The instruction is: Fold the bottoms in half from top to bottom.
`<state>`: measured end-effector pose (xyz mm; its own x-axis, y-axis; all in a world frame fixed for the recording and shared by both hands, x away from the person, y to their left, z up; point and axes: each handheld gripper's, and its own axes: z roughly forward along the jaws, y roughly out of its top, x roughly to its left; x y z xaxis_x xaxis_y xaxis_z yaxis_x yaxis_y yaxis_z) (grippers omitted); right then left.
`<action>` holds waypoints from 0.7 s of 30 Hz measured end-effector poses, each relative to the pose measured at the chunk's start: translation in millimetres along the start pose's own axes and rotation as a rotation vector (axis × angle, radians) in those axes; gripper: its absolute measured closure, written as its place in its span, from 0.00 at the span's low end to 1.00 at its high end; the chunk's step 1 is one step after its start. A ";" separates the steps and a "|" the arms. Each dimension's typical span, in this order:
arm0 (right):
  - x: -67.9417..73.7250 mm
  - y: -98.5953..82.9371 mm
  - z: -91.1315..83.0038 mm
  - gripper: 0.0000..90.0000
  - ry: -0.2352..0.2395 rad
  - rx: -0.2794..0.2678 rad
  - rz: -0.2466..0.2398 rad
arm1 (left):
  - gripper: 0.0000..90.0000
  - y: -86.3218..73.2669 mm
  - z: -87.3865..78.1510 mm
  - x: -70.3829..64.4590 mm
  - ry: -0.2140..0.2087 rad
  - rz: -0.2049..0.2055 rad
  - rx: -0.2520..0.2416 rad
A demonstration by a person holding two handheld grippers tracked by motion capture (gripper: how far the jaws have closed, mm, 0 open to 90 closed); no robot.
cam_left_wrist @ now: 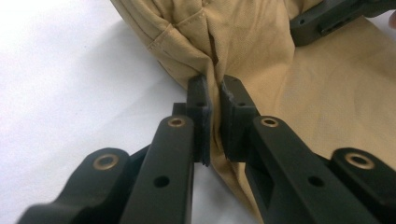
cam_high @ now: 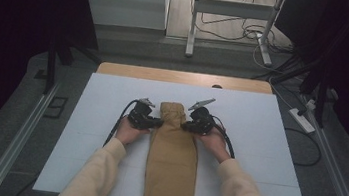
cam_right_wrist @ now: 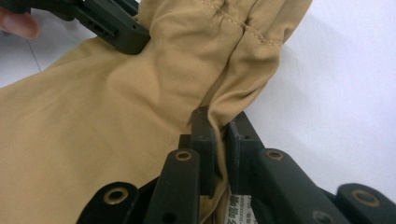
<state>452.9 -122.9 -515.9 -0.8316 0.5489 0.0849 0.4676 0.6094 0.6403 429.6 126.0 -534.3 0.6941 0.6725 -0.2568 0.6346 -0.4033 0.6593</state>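
White table top (cam_high: 258, 138), tan trousers (cam_high: 172, 163) running lengthwise between left gripper (cam_high: 158, 122) and right gripper (cam_high: 185, 126), each pinching an opposite edge.

Cream sleeves (cam_high: 98, 169), blk hand-held grippers w/ brass rivets (cam_left_wrist: 176, 122), blk cables (cam_high: 121, 116).

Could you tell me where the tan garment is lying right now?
In the high view the tan garment lies mid-table on the white sheet, pinched between the left gripper and right gripper.
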 end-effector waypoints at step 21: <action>-0.9 10.4 -31.4 0.93 -0.037 -0.096 -0.028 | 0.94 25.0 -23.2 -10.2 0.024 0.066 -0.073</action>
<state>449.2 -135.0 -485.3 -0.8318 0.5537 0.0389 0.4116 0.5683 0.7125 430.6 123.5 -498.8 0.7249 0.6609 -0.1943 0.5604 -0.4017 0.7243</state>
